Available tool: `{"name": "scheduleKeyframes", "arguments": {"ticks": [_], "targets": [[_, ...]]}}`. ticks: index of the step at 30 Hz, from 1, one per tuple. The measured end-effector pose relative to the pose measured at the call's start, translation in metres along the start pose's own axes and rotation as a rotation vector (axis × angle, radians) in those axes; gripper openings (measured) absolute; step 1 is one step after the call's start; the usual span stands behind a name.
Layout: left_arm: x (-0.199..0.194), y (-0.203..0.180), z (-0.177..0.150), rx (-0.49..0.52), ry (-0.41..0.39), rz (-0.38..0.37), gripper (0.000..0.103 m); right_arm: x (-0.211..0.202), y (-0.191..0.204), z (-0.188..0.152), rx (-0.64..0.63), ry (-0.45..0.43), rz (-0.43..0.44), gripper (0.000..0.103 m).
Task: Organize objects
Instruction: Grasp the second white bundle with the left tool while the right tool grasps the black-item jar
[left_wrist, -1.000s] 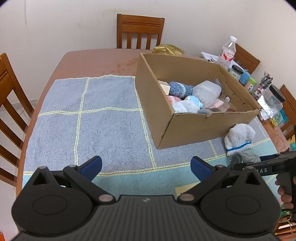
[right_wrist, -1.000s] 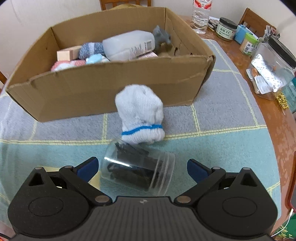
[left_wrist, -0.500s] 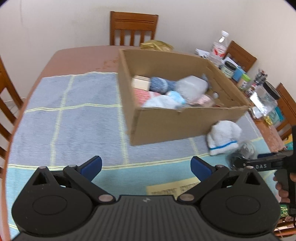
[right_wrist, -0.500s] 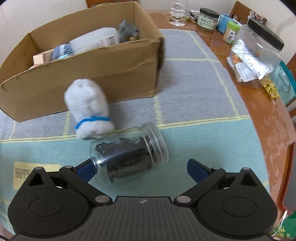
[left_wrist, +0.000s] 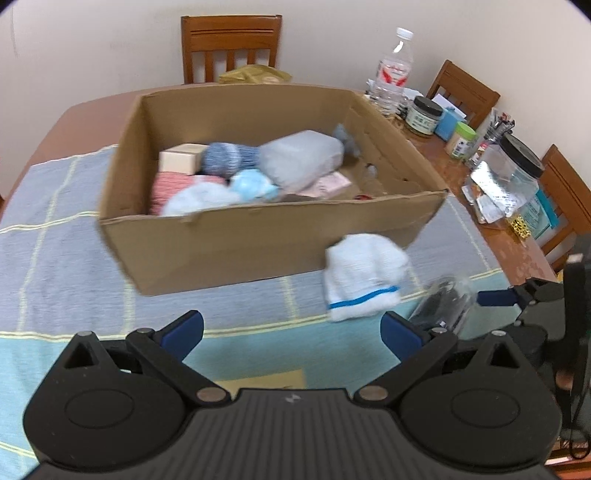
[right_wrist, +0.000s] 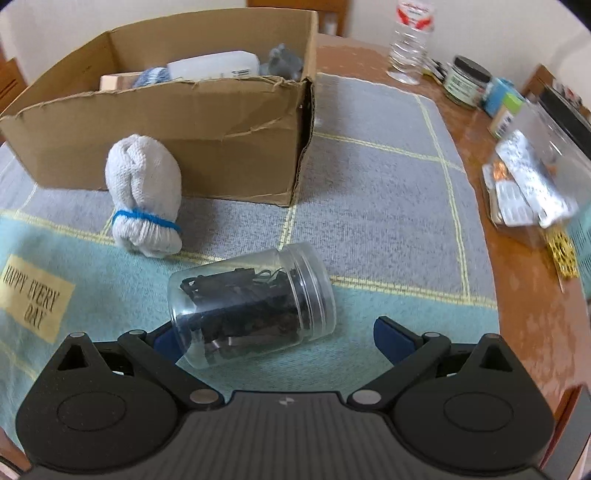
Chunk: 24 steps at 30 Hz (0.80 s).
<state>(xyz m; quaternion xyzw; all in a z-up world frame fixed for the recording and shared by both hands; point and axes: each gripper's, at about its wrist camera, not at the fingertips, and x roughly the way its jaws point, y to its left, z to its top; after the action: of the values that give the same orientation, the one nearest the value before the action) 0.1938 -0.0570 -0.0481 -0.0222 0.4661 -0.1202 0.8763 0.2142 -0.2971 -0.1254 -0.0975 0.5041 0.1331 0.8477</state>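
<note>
A clear plastic jar (right_wrist: 251, 306) of dark clips lies on its side on the towel, between the wide fingers of my open right gripper (right_wrist: 275, 338), its base against the left finger. A rolled white sock with a blue band (right_wrist: 144, 206) rests beside the cardboard box (right_wrist: 184, 140). The box (left_wrist: 258, 236) holds socks, a white bottle and a small wooden block. My left gripper (left_wrist: 291, 330) hangs open and empty over the towel in front of the box. The white sock (left_wrist: 364, 277) and the jar (left_wrist: 441, 302) lie to its right, where the right gripper (left_wrist: 495, 297) reaches in.
A blue and green checked towel (right_wrist: 388, 192) covers the wooden table (right_wrist: 524, 332). Jars, a water bottle (left_wrist: 393, 70) and a large clear container (left_wrist: 509, 181) crowd the table's right side. Wooden chairs (left_wrist: 231, 44) stand around it.
Both wrist views have swung round. The right gripper has closed in on the jar, which now lies between its fingers. The left gripper has moved right, nearer the box and sock.
</note>
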Motion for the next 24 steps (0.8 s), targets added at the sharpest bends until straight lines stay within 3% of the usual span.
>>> {"name": "scheduleKeyframes", "arguments": {"ticks": [11, 16, 24], "targets": [[0.047, -0.045, 0.020, -0.086, -0.042, 0.048, 0.101, -0.007, -0.012, -0.007, -0.120, -0.029, 0.084, 0.103], [0.054, -0.035, 0.017, -0.143, -0.034, 0.089, 0.101, -0.009, -0.013, -0.006, -0.145, -0.042, 0.116, 0.103], [0.031, -0.002, -0.003, -0.241, -0.048, 0.132, 0.102, -0.014, -0.011, -0.003, -0.173, -0.059, 0.156, 0.103]]}}
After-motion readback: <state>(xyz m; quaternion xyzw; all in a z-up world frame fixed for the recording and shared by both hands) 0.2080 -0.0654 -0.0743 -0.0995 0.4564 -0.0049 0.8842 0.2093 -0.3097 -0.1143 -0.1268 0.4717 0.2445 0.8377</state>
